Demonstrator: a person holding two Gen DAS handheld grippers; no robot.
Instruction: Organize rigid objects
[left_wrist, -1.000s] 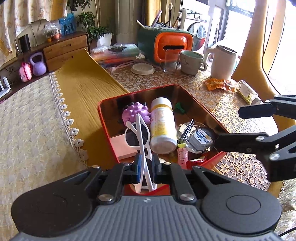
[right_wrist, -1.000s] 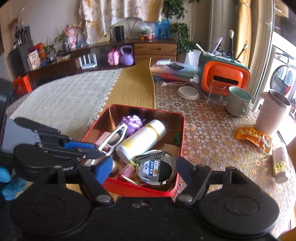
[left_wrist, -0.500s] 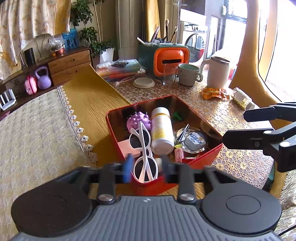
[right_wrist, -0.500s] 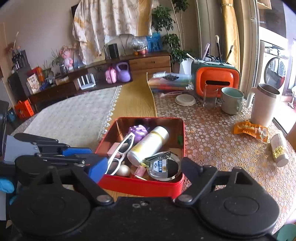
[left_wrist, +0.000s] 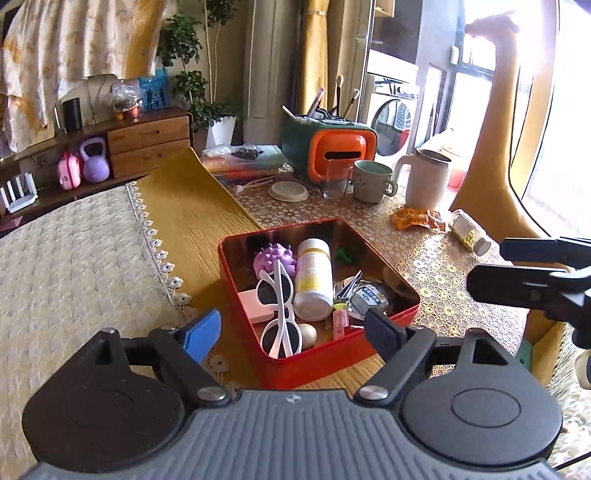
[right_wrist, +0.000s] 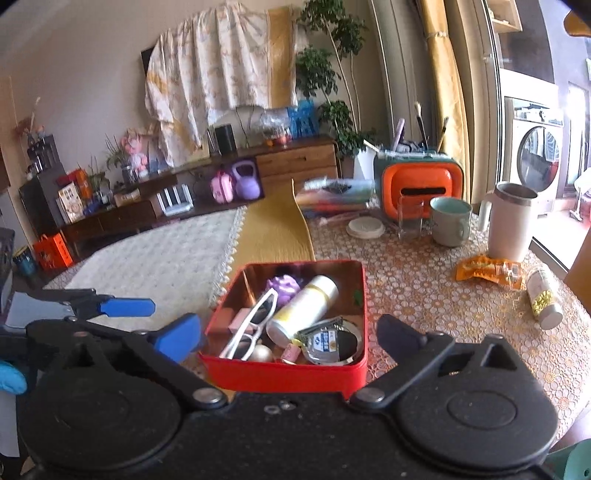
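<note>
Left wrist view: left gripper (left_wrist: 291, 330) and right gripper (right_wrist: 288, 338) were opening, both empty; sunglasses (left_wrist: 280, 306) lay dropped in the red tin (left_wrist: 317, 363), lower centre.

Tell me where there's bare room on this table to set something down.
Free: the cream cloth left of the yellow runner, and the lace cloth between the red tin and the snack packet. Crowded: inside the tin, and around the mug and glass at the back.
</note>
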